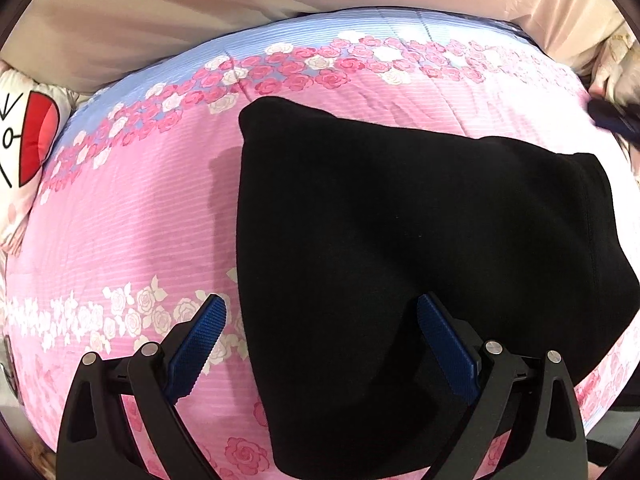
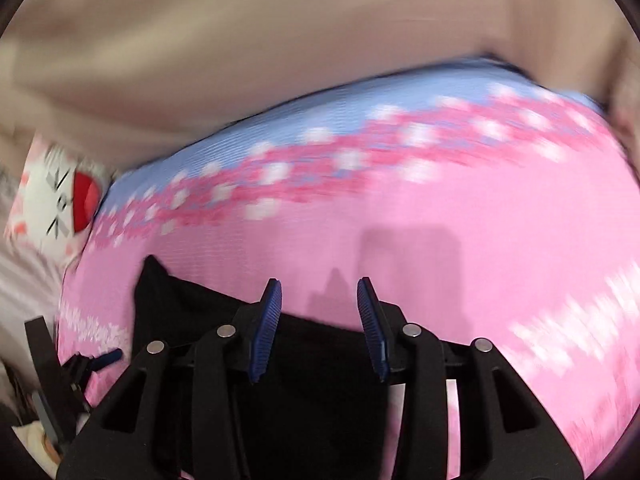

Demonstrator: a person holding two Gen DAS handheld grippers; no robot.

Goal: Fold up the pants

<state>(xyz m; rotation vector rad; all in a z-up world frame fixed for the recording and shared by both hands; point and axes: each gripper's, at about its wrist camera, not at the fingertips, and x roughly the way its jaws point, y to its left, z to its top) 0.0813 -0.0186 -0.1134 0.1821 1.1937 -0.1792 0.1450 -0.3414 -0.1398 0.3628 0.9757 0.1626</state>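
1. The black pants lie folded into a compact block on the pink rose-print quilt, which serves as the landmark here; in the left wrist view they cover its middle and near-right part, with a seamed edge turned toward the quilt's right side
2. The left gripper hangs above the quilt's near edge with its jaws spread wide and nothing between them – one blue pad is over the white rose band, the other over the pants
3. The right gripper is also parted, more narrowly, and grips nothing; its view is blurred, and the pants show beneath and behind its fingers, near the quilt's front edge
4. The quilt's far strip is pale blue – beyond it hangs a beige curtain
5. At the quilt's left edge rests a white cushion printed with a red shape and black marks
6. No container appears in either view
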